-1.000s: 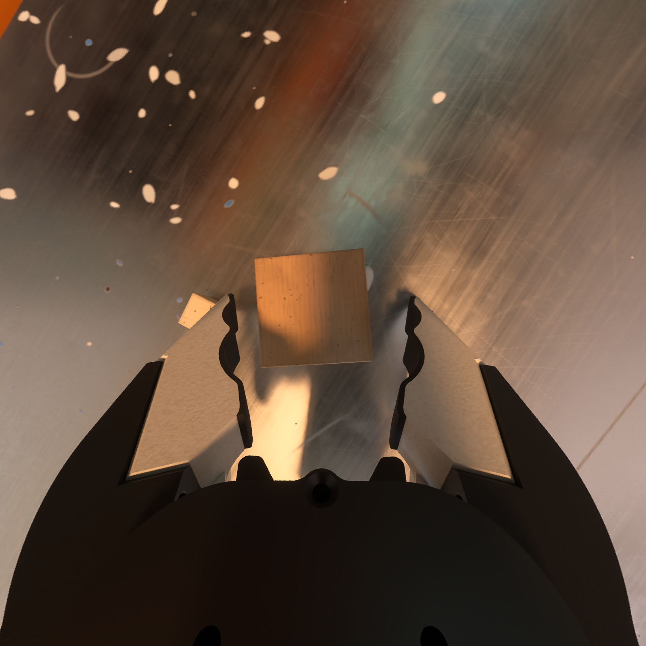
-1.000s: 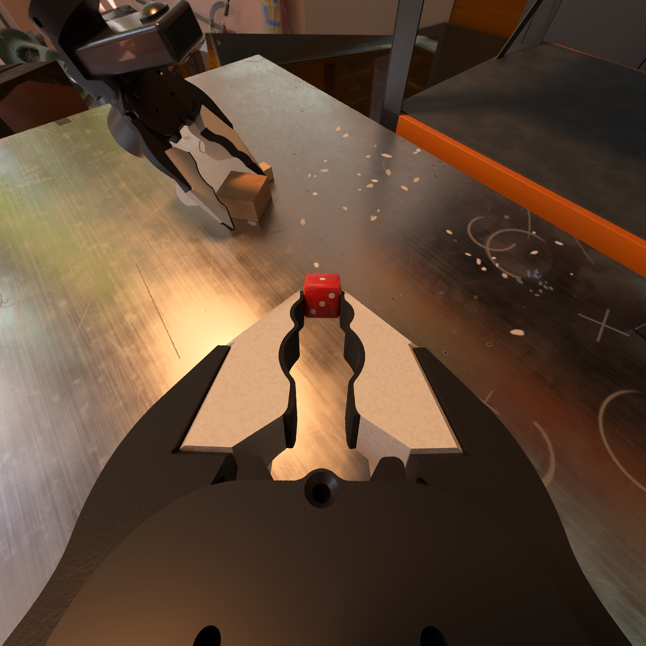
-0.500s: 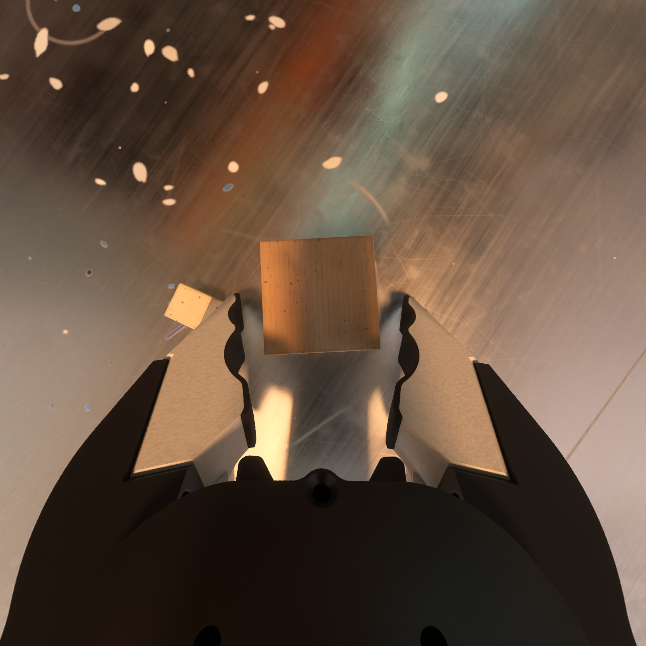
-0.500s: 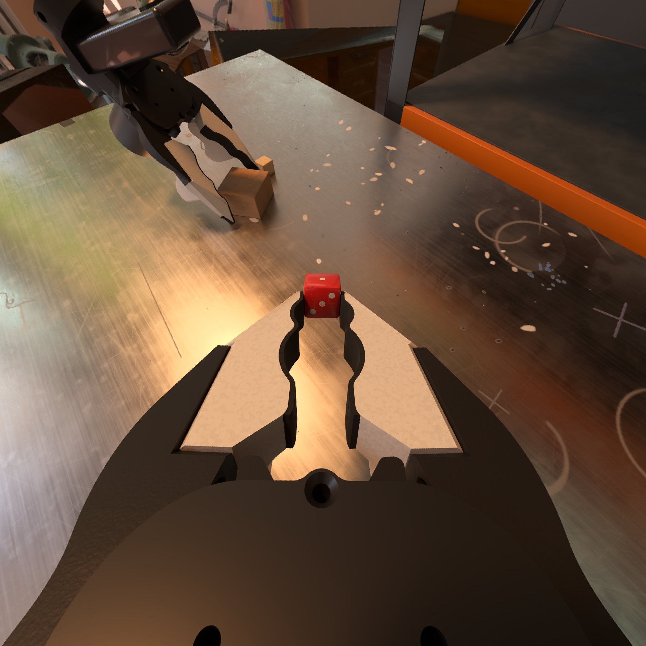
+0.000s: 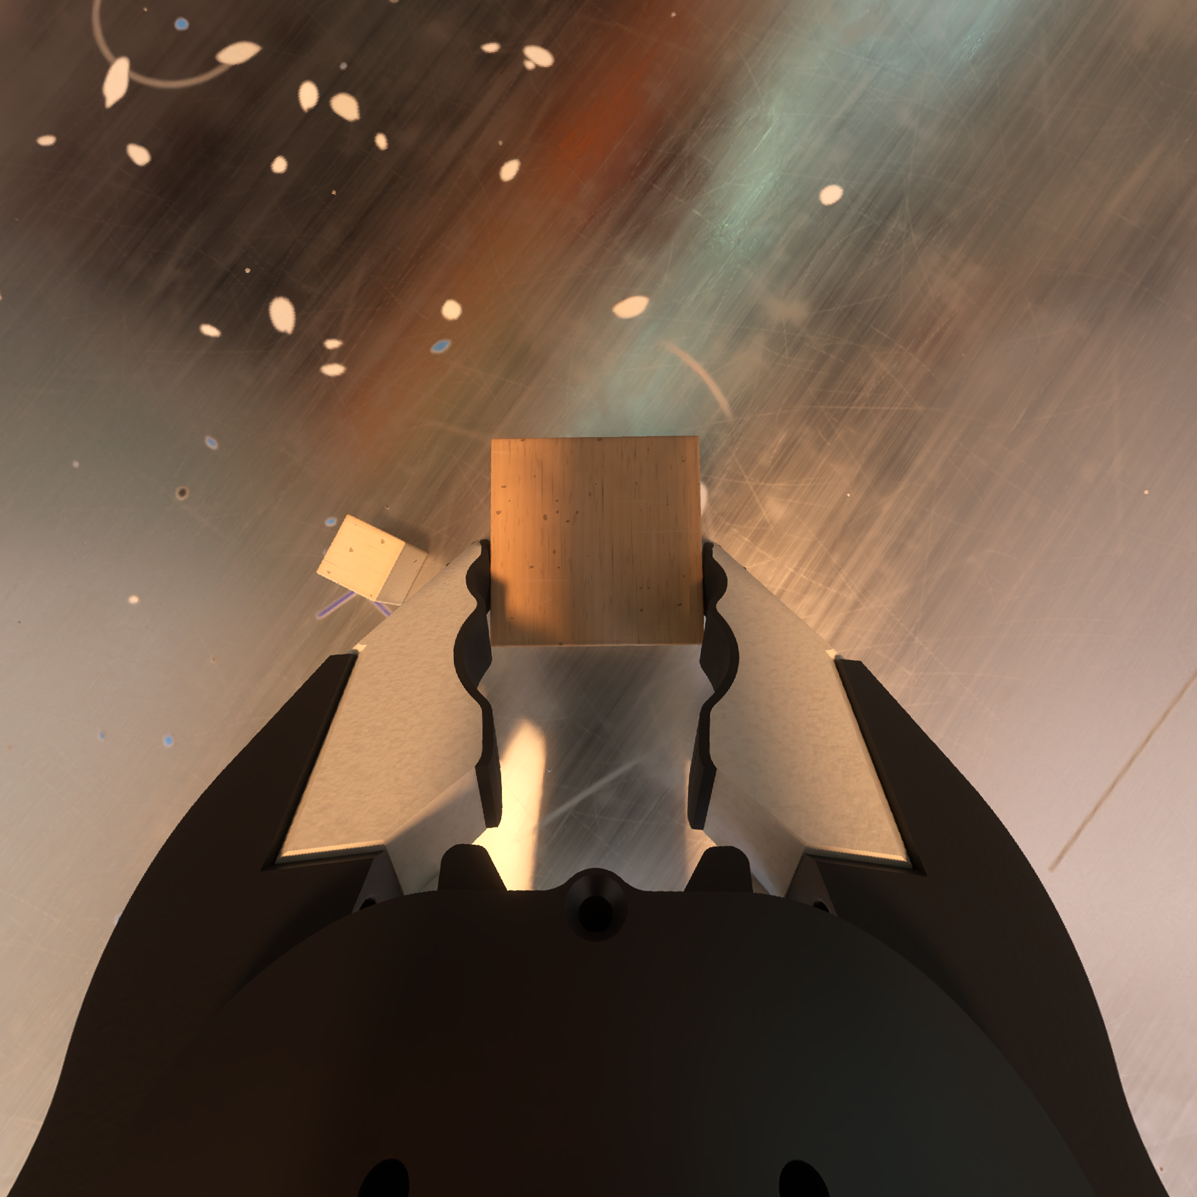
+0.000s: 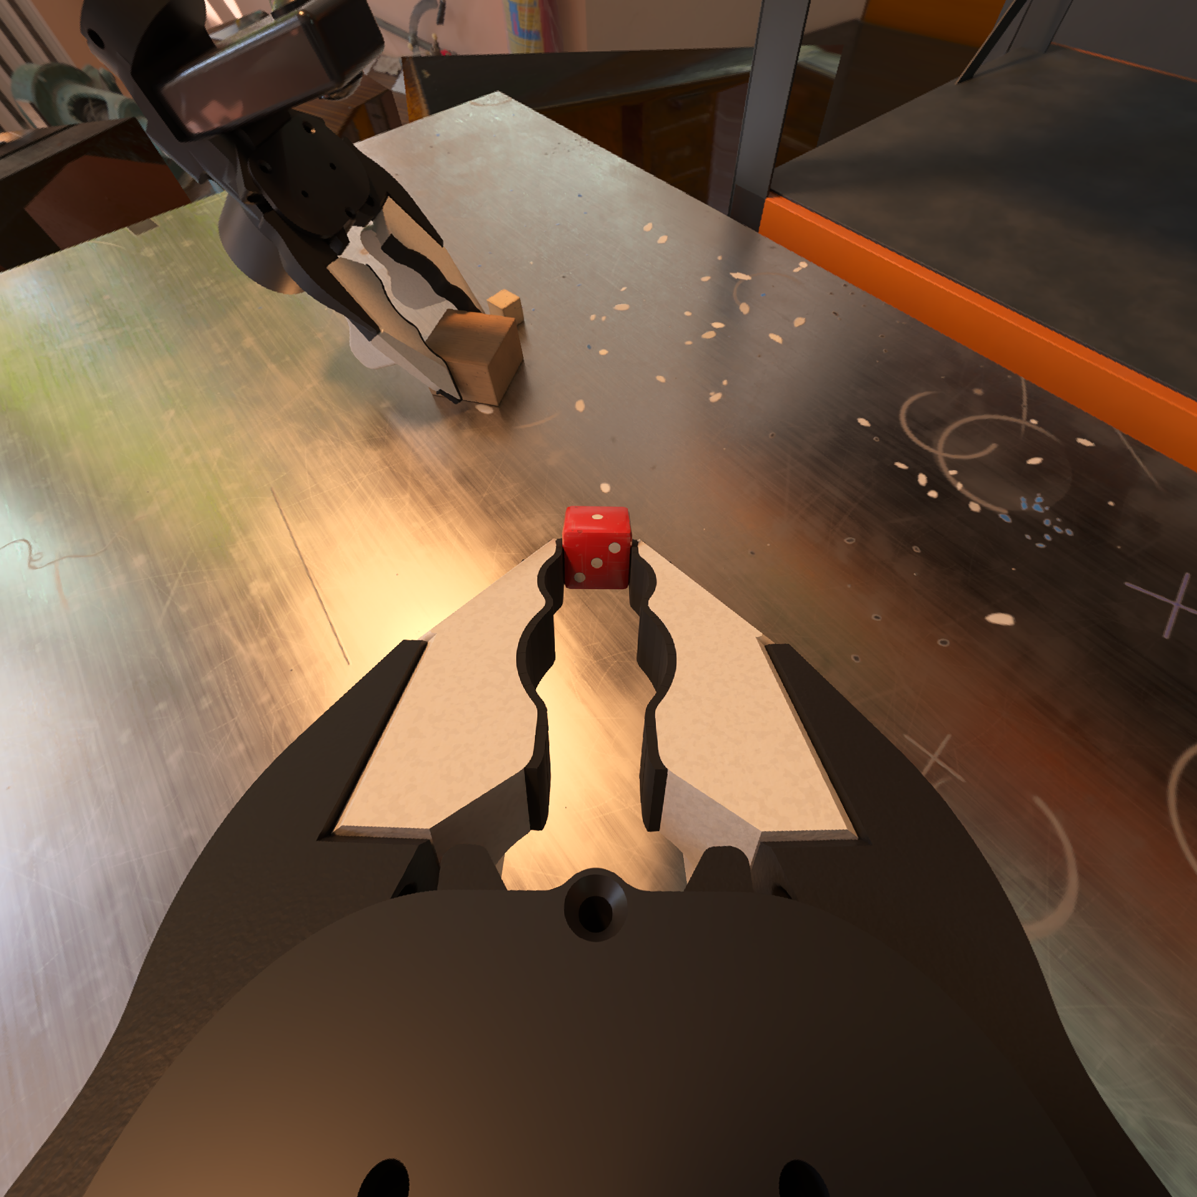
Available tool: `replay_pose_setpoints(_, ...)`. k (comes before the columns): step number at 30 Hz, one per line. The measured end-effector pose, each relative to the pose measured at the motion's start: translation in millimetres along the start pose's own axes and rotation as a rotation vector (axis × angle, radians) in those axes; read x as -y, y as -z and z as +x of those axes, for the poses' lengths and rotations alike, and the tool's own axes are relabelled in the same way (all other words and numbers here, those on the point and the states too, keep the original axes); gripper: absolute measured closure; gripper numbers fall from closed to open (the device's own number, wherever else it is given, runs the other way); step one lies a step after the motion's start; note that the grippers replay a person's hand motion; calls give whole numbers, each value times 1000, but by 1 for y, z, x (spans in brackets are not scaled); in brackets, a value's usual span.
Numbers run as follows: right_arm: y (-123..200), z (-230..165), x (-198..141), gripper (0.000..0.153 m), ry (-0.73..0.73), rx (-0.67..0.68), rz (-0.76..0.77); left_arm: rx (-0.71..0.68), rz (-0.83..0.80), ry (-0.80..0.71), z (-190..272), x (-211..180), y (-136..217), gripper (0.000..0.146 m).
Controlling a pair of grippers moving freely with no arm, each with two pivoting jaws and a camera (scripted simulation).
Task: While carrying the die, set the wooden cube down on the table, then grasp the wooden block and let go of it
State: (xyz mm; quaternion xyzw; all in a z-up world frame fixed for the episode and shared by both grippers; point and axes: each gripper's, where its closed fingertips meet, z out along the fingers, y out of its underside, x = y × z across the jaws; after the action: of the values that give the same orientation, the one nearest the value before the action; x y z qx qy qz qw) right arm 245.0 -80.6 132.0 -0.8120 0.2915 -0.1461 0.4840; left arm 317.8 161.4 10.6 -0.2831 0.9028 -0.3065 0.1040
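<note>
In the left wrist view my left gripper (image 5: pixel 596 550) is shut on the wooden block (image 5: pixel 596 518), with both fingertips against its sides. The block rests on the scratched metal table (image 5: pixel 907 388). The small pale wooden cube (image 5: pixel 372 557) lies on the table just left of my left finger. In the right wrist view my right gripper (image 6: pixel 596 550) is shut on the red die (image 6: pixel 596 547) and holds it above the table. Farther off in that view, the left gripper (image 6: pixel 463 353) straddles the block (image 6: pixel 499 363), with the cube (image 6: pixel 505 303) just behind it.
An orange-edged dark shelf (image 6: pixel 971 311) runs along the table's right side, and a grey post (image 6: pixel 758 110) stands at its far end. Pale paint flecks and chalk marks (image 6: pixel 971 447) dot the table. The table's far edge (image 6: pixel 492 97) is beyond the block.
My left gripper's fingers have closed from wide apart onto the sides of the wooden block. The cube stays on the table. My right gripper still holds the die.
</note>
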Motion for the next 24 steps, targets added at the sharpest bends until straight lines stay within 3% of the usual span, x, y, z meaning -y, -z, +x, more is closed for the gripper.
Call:
replay_pose_setpoints(9,-12,-4,0,134,5,6,-21,14,26,16,0,0,1,82)
replay_pose_setpoints(13,-30,-5,12,134,98,32,-146,15,29,17,0,0,1,82)
replay_pose_setpoints(19,-97,1,57,134,460,107,-532,16,45,19,0,0,2,82)
replay_pose_setpoints(24,-166,3,92,134,618,208,-743,16,76,19,0,1,2,82)
